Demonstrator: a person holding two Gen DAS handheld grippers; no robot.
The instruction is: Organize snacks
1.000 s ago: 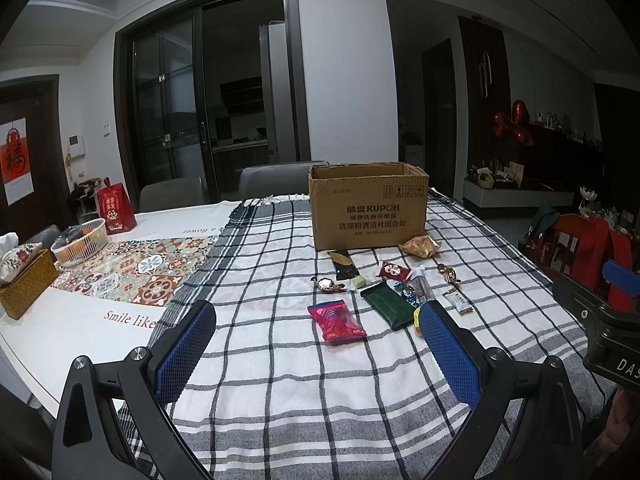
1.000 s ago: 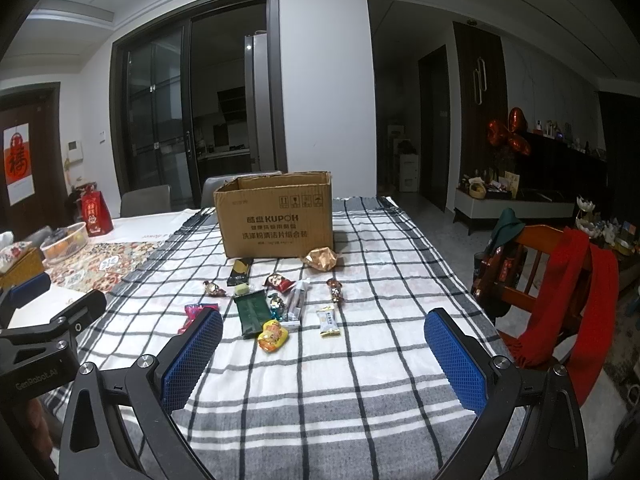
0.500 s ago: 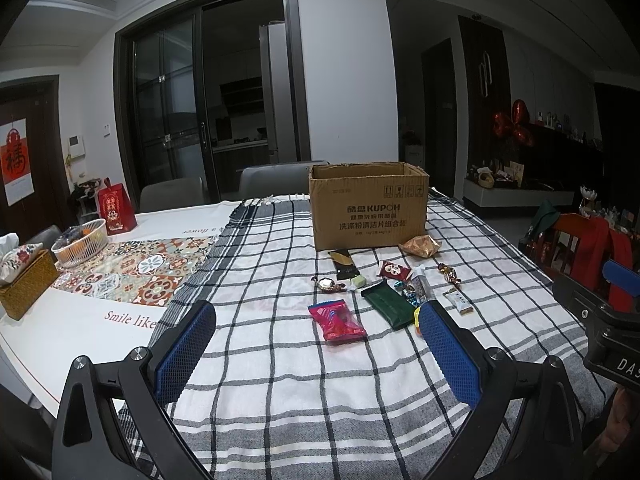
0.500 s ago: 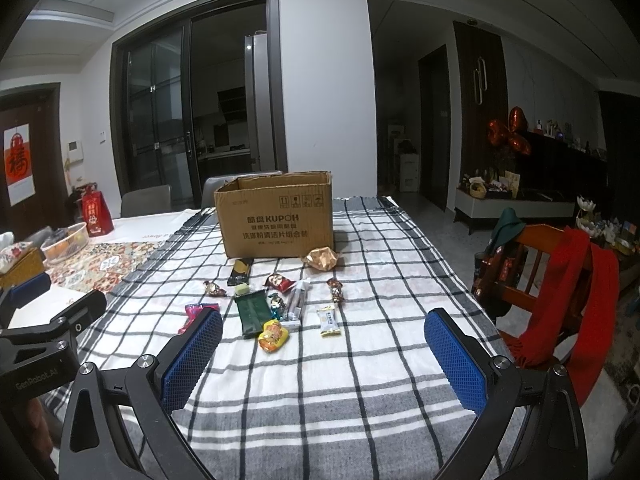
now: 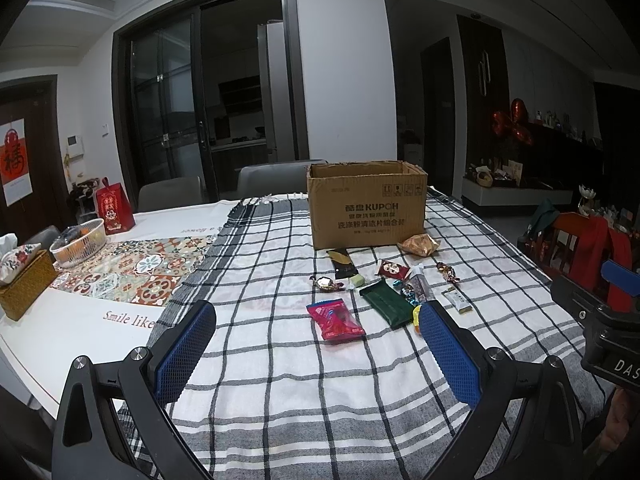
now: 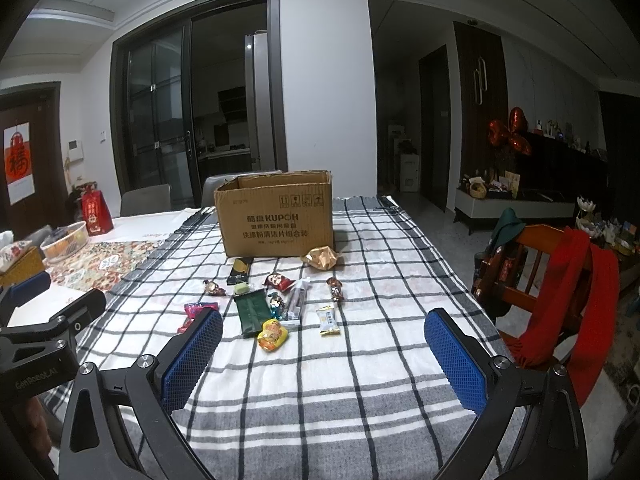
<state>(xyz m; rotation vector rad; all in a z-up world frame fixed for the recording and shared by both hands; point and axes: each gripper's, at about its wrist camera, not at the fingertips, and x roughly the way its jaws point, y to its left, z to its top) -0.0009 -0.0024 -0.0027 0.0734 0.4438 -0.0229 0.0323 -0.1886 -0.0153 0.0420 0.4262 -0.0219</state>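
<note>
Left wrist view: the left claw [image 5: 316, 322] is hovering above the checked cloth [image 5: 280, 360] on the bench [image 5: 60, 328], its blue pads [image 5: 184, 350] standing wide apart with nothing between them. Going left to right across the bench: a woven tissue box [image 5: 24, 284] is sitting at the far left edge, a white wire basket [image 5: 80, 236] is standing beside it, and a red gift bag [image 5: 115, 210] is standing behind that. A patterned runner [image 5: 140, 268] is lying between these and the cloth. The open cardboard box [image 5: 366, 210] is standing upright on the cloth toward the far side. The snacks are lying loose in front of the box, none inside the claw: a red packet [image 5: 336, 320] nearest the left claw, a dark green packet [image 5: 387, 304] just right of it, a gold-wrapped pastry [image 5: 418, 245] touching or nearly touching the box's right corner, and a small white bar [image 5: 458, 301] furthest right.

Right wrist view: the right claw [image 6: 323, 328] is likewise hanging with its pads parted and empty. An orange-yellow packet [image 6: 273, 334] is lying nearest it, just beside the dark green packet. A wooden chair [image 6: 532, 272] draped with a red scarf [image 6: 580, 312] is standing off the bench's right side.
</note>
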